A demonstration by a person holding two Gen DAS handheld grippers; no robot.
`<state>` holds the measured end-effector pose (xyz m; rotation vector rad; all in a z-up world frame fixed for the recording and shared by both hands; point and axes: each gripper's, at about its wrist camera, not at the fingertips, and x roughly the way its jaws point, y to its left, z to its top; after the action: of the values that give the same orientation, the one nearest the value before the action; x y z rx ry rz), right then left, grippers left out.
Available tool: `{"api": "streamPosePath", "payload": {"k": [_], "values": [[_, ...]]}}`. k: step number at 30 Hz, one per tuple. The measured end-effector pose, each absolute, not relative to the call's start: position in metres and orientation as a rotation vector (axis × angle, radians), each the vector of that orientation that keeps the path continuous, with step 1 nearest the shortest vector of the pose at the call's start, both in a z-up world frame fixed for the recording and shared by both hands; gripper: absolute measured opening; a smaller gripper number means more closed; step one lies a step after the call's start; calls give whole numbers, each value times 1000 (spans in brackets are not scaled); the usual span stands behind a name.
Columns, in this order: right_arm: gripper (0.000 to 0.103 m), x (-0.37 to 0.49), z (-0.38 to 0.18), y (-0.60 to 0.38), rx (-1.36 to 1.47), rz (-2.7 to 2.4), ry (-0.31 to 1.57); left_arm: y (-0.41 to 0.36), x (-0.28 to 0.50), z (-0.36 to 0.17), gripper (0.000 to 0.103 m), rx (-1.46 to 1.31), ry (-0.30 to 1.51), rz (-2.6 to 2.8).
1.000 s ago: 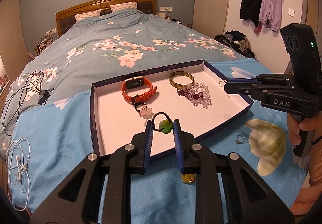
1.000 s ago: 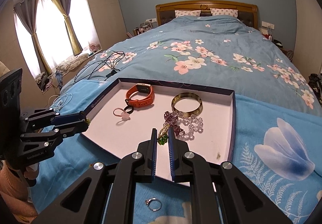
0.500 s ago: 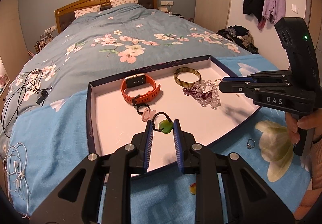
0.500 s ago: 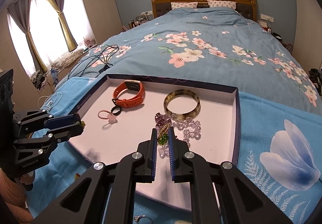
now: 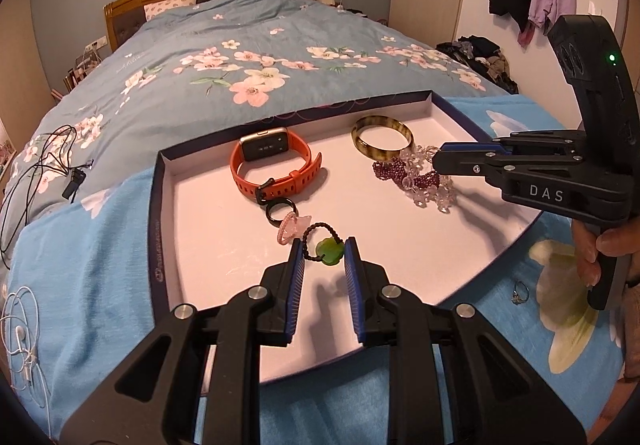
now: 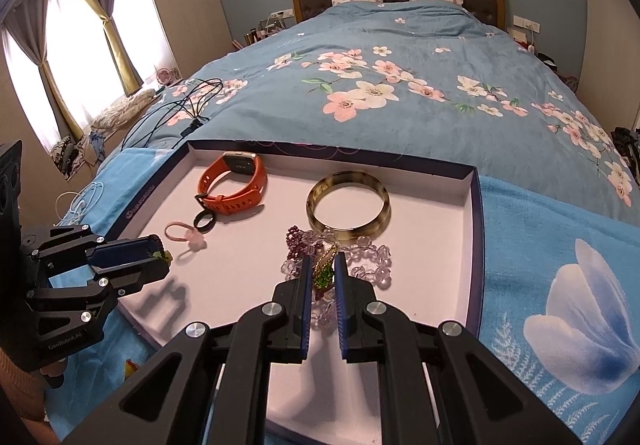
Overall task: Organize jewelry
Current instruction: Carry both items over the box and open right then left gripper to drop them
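A shallow navy-rimmed tray [image 5: 157, 181] with a pale floor lies on the bed. In it are an orange watch [image 5: 272, 165], a brown bangle [image 5: 382, 137], purple and clear bead bracelets [image 5: 420, 181], a black ring [image 5: 279, 211] and a pink ring [image 5: 290, 231]. My left gripper [image 5: 323, 251] is shut on a green clover pendant bracelet [image 5: 329, 253], held over the tray. My right gripper [image 6: 322, 271] is shut on a gold and green brooch [image 6: 325, 269] just above the bead bracelets [image 6: 360, 257].
A silver ring [image 5: 519, 293] lies on the blue blanket right of the tray. A small yellow item [image 6: 130, 367] lies on the blanket by the tray's near corner. Black cables [image 5: 36, 173] and white earphones [image 5: 20, 333] lie at the left.
Both grippers have moved forward over the tray with their pieces. The right gripper has come down close to the bead bracelets.
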<state>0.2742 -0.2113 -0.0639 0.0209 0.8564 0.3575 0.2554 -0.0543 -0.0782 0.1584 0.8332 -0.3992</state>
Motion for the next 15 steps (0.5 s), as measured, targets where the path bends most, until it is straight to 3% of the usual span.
{"api": "streamPosePath", "payload": {"k": [12, 15], "values": [[12, 276, -64, -216, 47, 322, 843, -54, 272, -92, 22, 127, 862, -391], [12, 271, -57, -220, 61, 326, 823, -52, 273, -91, 27, 110, 861, -393]]}}
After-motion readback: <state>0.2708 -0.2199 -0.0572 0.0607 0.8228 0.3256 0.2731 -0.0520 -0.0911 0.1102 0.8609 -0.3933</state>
